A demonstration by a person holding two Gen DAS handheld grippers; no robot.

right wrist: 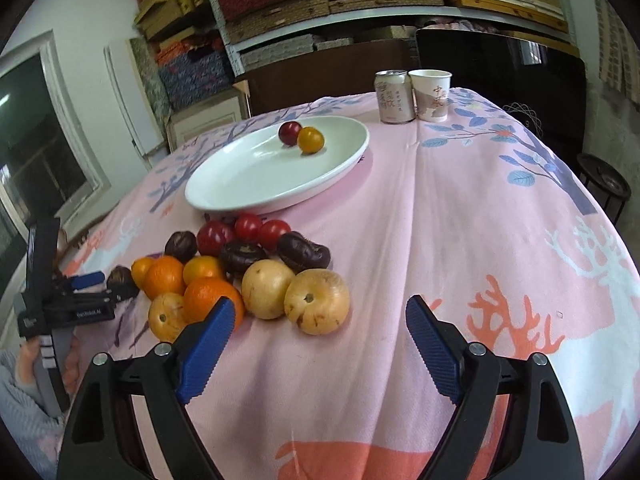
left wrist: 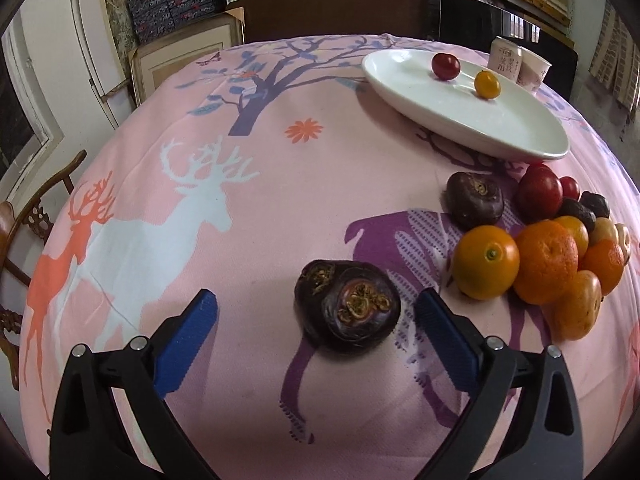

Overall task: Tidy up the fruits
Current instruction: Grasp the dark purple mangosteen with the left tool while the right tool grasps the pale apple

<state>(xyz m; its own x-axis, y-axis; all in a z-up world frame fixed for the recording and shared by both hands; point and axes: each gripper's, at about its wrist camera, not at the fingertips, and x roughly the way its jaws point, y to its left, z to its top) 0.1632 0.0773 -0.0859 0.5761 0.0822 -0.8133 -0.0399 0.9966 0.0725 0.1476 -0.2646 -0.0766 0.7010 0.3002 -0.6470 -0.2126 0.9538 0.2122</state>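
1. Your left gripper (left wrist: 316,308) stood wide open, a dark water chestnut (left wrist: 347,307) lying untouched between its fingers
2. Your right gripper (right wrist: 320,316) gaped wide and empty near the fruit pile (right wrist: 240,268)
3. Far behind, a white plate (right wrist: 256,184) held two small tomatoes (right wrist: 301,136)

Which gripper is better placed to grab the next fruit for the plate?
Left. The left gripper is open with a dark water chestnut lying directly between its fingers. The right gripper is open too, but only bare tablecloth lies between its fingers; the pale fruit sits just ahead.
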